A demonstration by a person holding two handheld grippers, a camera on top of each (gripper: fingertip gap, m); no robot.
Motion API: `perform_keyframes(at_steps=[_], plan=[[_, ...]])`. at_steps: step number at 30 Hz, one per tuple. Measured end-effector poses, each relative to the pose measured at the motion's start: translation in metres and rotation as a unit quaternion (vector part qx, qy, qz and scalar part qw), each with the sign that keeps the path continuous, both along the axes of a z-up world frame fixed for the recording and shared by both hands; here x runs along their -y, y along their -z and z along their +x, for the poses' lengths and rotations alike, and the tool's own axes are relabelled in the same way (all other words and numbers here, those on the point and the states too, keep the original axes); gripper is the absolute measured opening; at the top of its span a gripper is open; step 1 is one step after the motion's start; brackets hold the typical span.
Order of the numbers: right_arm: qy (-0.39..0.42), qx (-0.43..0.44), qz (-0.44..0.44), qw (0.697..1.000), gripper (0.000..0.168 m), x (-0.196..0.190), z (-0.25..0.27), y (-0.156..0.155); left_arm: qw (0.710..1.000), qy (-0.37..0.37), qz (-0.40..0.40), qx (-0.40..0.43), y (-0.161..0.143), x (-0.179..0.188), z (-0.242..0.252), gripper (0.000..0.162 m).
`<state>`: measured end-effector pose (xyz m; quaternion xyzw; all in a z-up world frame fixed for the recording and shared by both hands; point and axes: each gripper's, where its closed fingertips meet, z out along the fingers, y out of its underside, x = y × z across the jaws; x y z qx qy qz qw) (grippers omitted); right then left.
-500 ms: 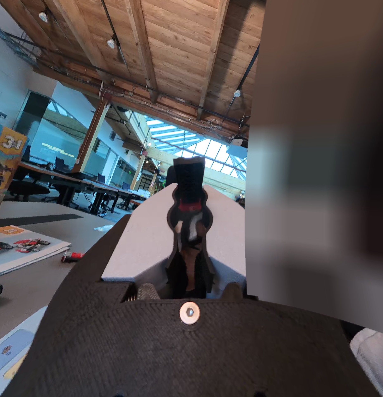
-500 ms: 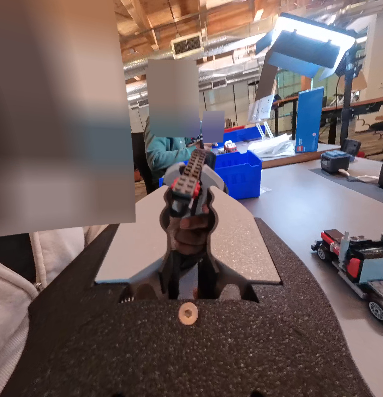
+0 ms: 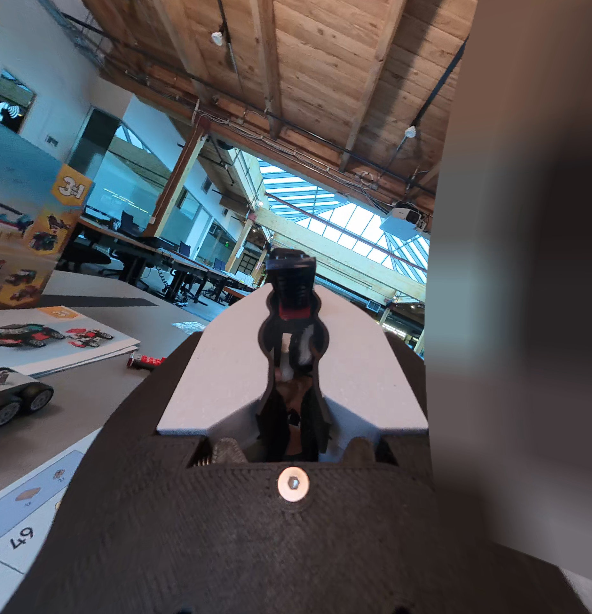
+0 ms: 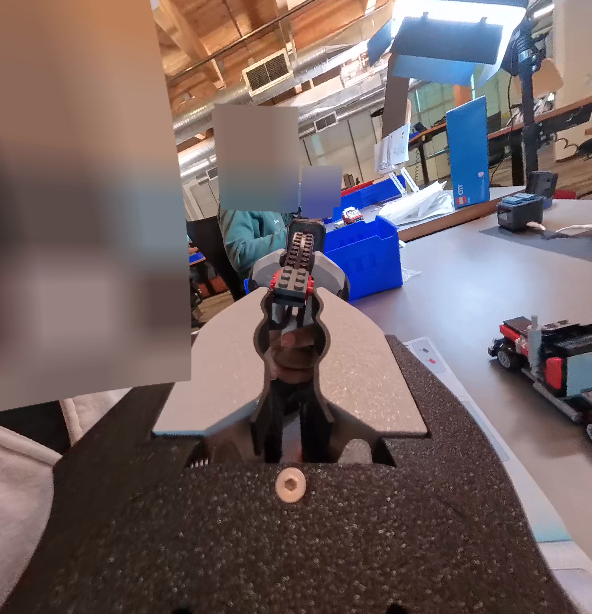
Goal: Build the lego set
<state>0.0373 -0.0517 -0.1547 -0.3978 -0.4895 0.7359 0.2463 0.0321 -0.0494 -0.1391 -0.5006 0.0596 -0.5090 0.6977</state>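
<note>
Both grippers are held up in the air, facing each other. My right gripper (image 4: 290,299) is shut on one end of a long dark grey lego assembly (image 4: 293,278) with red side pieces. My left gripper's grey fingers (image 4: 331,275) show beyond it, around the far end. In the left wrist view my left gripper (image 3: 293,300) is shut on the same assembly (image 3: 292,282), seen dark from below with a red part. A partly built black, red and light blue lego truck (image 4: 553,358) stands on the table at the right; it also shows in the left wrist view (image 3: 12,398).
A lego box (image 3: 28,249), a closed booklet (image 3: 55,335), an open instruction page (image 3: 22,518) and a small red piece (image 3: 146,360) lie on the grey table. A blue bin (image 4: 361,262) and a person in a teal sleeve (image 4: 248,239) are beyond. Both grippers' tips are close together, under 4 cm apart.
Both grippers stay shut on the assembly. It has turned from slanted to straight in the right wrist view. The left view has shifted, bringing the truck into sight at the left.
</note>
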Motion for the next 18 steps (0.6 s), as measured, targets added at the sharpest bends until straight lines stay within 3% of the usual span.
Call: perform_keyframes(at_steps=[2,4,6,8,10,11,14,15,18], plan=[[0.033,-0.021,0.027,0.999,0.045,-0.006,-0.001,-0.004,0.999,-0.011,-0.014,0.029,0.001,-0.003,-0.008,0.018],[0.105,-0.034,0.162,0.981,0.048,-0.013,-0.002,0.001,0.996,-0.010,-0.039,0.080,0.003,-0.006,-0.020,0.018],[0.191,-0.047,0.330,0.923,0.045,-0.020,-0.004,0.006,0.990,0.007,-0.062,0.126,0.006,-0.009,-0.024,0.017],[0.231,-0.057,0.413,0.879,0.042,-0.020,-0.006,0.006,0.986,0.029,-0.081,0.144,0.010,-0.011,-0.019,0.017],[0.234,-0.056,0.437,0.867,0.033,-0.017,-0.009,0.009,0.983,0.047,-0.103,0.146,0.016,-0.014,-0.011,0.017],[0.225,-0.057,0.442,0.867,0.016,-0.013,-0.010,0.011,0.981,0.056,-0.115,0.143,0.019,-0.016,-0.007,0.018],[0.206,-0.011,0.382,0.901,0.013,-0.020,-0.012,0.018,0.979,0.051,-0.146,0.131,0.025,-0.021,-0.006,0.019],[0.194,0.009,0.318,0.928,0.013,-0.024,-0.013,0.019,0.981,0.037,-0.157,0.106,0.029,-0.024,-0.007,0.021],[0.119,0.053,0.033,0.991,0.012,-0.041,-0.010,0.014,0.984,-0.053,-0.167,-0.024,0.034,-0.031,-0.023,0.059]])
